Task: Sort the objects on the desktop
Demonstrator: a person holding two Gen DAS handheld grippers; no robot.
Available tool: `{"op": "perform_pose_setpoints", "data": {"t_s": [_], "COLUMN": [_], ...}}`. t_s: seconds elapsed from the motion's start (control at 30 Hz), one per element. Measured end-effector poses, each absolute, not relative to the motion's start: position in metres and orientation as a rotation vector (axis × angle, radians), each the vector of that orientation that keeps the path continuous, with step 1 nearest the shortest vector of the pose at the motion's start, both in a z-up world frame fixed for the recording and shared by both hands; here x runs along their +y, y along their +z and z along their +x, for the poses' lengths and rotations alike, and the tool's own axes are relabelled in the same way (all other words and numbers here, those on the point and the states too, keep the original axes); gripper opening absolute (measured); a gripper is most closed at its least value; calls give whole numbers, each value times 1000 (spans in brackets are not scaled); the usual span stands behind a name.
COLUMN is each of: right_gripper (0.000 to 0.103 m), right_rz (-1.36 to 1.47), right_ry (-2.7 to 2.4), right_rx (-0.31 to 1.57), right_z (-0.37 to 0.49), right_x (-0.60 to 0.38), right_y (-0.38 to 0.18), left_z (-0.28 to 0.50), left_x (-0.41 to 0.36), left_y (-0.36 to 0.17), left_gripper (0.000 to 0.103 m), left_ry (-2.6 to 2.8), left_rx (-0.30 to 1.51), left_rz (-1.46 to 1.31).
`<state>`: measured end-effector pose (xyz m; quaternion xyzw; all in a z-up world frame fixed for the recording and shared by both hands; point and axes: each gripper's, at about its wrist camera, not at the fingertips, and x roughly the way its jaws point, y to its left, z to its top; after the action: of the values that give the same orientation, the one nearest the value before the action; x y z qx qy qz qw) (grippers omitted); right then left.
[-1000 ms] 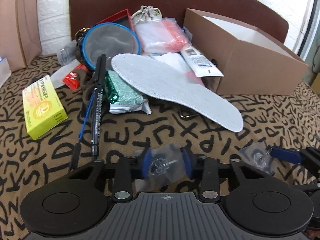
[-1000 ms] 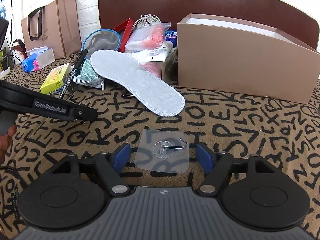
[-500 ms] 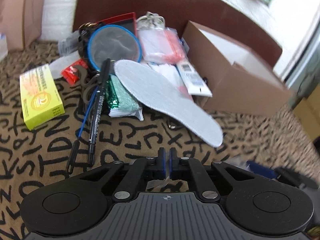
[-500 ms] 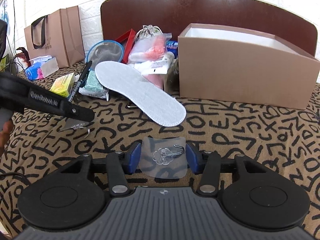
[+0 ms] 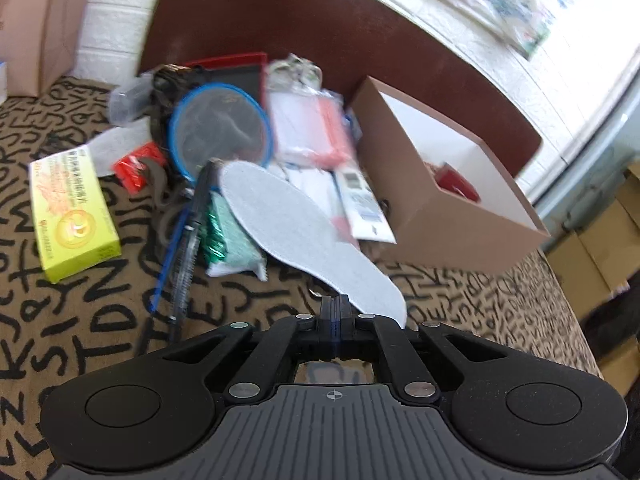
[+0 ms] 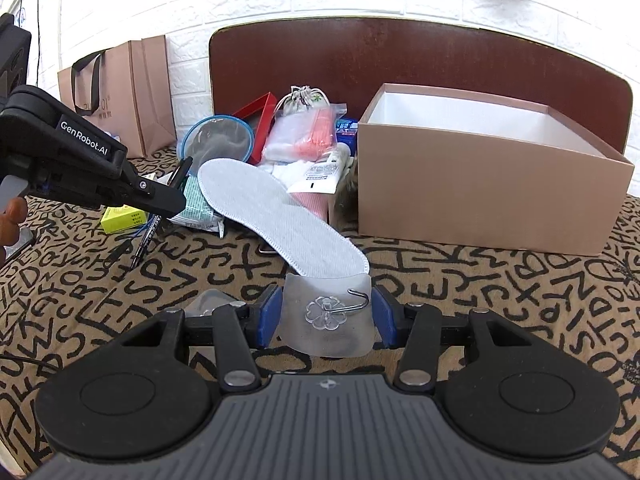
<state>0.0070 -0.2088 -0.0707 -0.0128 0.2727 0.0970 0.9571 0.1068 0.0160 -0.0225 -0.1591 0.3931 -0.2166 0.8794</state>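
Note:
My right gripper point(image 6: 326, 318) is shut on a clear adhesive hook sheet point(image 6: 328, 320) with a metal hook, held bowed between the blue pads above the patterned cloth. My left gripper point(image 5: 336, 312) has its jaws pressed together; a bit of clear film point(image 5: 334, 372) shows behind the fingers, so it seems to hold a second hook sheet. It also shows from the side in the right wrist view point(image 6: 168, 200), raised over the clutter. A grey insole point(image 6: 276, 216) lies ahead. The open brown box point(image 6: 488, 184) stands right; something red point(image 5: 456, 182) lies inside it.
A pile sits at the back: blue-rimmed mesh disc point(image 5: 220, 128), plastic bags point(image 5: 308, 128), green packet point(image 5: 232, 236), pens point(image 5: 188, 244), yellow box point(image 5: 72, 212), red tray point(image 6: 260, 116). A paper bag point(image 6: 124, 92) stands far left. A small clear packet point(image 6: 208, 304) lies beside my right fingers.
The left gripper shut on its clear sheet and rose, tilting toward the box. The right gripper closed on the hook sheet and lifted it off the cloth.

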Motion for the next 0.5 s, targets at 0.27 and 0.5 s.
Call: {"op": "perform_pose_setpoints", "data": {"t_s": [0.27, 0.5], "right_gripper": [54, 54], "right_rz": [-8, 9], "right_ry": [192, 182], "right_rx": [591, 608], "right_z": [6, 7], "right_x": [-211, -216], "right_y": [-82, -86], "left_z": [84, 82], "left_x": [-21, -49], "left_y": [-57, -61], "left_gripper": [30, 46], "left_ry": [-537, -617], "left_rx": [859, 820], "left_rz": [-132, -7]}}
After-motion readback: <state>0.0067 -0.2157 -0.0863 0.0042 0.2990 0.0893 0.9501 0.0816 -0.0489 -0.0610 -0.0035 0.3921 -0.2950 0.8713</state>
